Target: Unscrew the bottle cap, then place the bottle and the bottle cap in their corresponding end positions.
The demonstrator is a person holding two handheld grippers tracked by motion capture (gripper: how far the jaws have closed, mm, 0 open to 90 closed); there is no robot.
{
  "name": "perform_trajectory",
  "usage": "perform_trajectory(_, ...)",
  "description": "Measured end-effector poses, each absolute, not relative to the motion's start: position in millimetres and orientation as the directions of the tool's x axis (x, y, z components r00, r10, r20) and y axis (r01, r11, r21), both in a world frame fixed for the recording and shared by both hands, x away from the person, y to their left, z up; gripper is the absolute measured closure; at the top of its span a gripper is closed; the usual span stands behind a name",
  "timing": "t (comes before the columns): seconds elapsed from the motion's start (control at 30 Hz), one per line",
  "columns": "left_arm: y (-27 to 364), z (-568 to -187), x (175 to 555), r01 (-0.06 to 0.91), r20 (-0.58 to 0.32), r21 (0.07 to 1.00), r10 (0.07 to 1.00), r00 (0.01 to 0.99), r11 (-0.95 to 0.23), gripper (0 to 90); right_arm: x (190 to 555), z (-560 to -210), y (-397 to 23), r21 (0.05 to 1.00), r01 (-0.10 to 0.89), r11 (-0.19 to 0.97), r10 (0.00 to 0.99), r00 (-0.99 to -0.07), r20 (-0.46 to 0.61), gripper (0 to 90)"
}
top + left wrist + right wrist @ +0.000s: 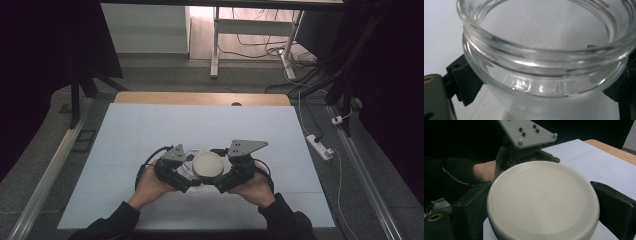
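Note:
A clear glass jar [544,62] with a threaded, open mouth sits between the black jaws of my left gripper [544,90], which is shut on its body. A round off-white lid [544,202] lies flat between the jaws of my right gripper [544,205], shut on its rim. In the high view the lid [207,166] is at the table's near middle, with the left gripper [189,168] on its left and the right gripper [221,172] on its right. A sliver of the jar's glass [192,155] shows beside the lid. I cannot tell whether lid and jar touch.
A pale blue-white mat [150,130] covers the wooden table [200,98]. Beyond the far edge are white desk legs [215,45] and cables on the floor. A power strip [320,146] lies on the floor to the right.

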State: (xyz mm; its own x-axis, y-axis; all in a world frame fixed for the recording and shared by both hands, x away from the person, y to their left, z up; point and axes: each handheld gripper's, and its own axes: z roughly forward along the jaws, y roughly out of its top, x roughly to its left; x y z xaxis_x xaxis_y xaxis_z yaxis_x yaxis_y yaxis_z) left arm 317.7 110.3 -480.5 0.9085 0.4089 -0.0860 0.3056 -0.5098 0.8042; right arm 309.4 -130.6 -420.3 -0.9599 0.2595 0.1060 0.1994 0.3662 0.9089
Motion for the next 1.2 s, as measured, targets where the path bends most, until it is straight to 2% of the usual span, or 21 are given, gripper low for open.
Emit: perform_trajectory(1.2, 118, -476, 351, 0.319, -0.067, 0.824, 0.479, 0.875, -0.467, 7.9, 283, -436, -136, 0.913, 0.158, 0.375, 0.263, -0.963, 0.058, 7.3)
